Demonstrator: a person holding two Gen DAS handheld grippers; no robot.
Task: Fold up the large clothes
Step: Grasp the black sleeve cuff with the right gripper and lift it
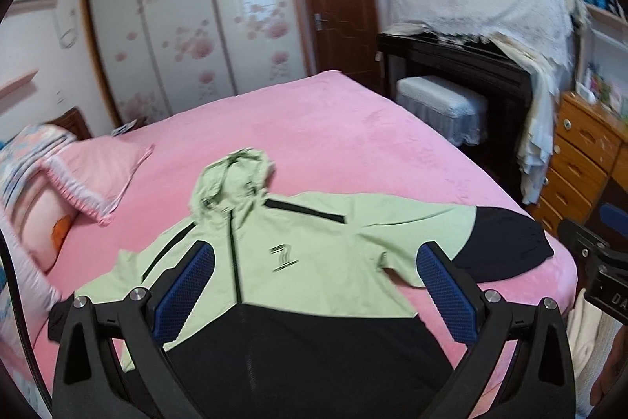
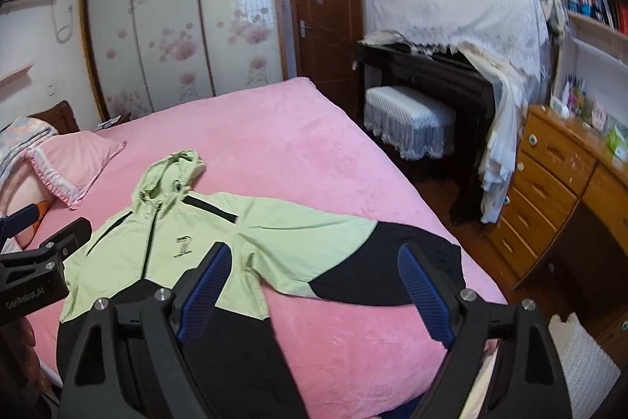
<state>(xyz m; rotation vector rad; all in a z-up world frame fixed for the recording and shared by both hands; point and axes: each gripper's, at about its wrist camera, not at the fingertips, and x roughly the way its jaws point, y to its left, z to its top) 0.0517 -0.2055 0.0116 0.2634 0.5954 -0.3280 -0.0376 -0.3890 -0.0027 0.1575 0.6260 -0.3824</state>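
I see one pink pillow (image 1: 98, 175) with a frilly edge at the far left, on one big bed (image 1: 314, 128) with a soft, fuzzy pink cover.

One jacket (image 1: 314, 246) lies flat on the bed, near the front edge. It is light green on top and black at the bottom. It has one hood (image 1: 231, 183) that points to the far side of the bed, one dark zip down the middle, and two sleeves spread out wide. The right sleeve (image 2: 373, 258) is green, then black at the end, and it reaches the right edge of the bed.

My left gripper (image 1: 314, 285) hangs over the jacket's chest. Its jaws are spread wide and hold nothing. Each of the two fingers has a blue bumpy pad.

My right gripper (image 2: 314, 285) hangs over the right sleeve and the pink cover. Its jaws are spread wide too, with nothing in them. Its two blue pads have ridges.

Past the bed I see one brown door (image 2: 324, 10), one black piano (image 2: 428, 81) with a white lacy cloth on top, one stool (image 2: 408, 120) with a white cover, and one wooden set of drawers (image 2: 549, 183).
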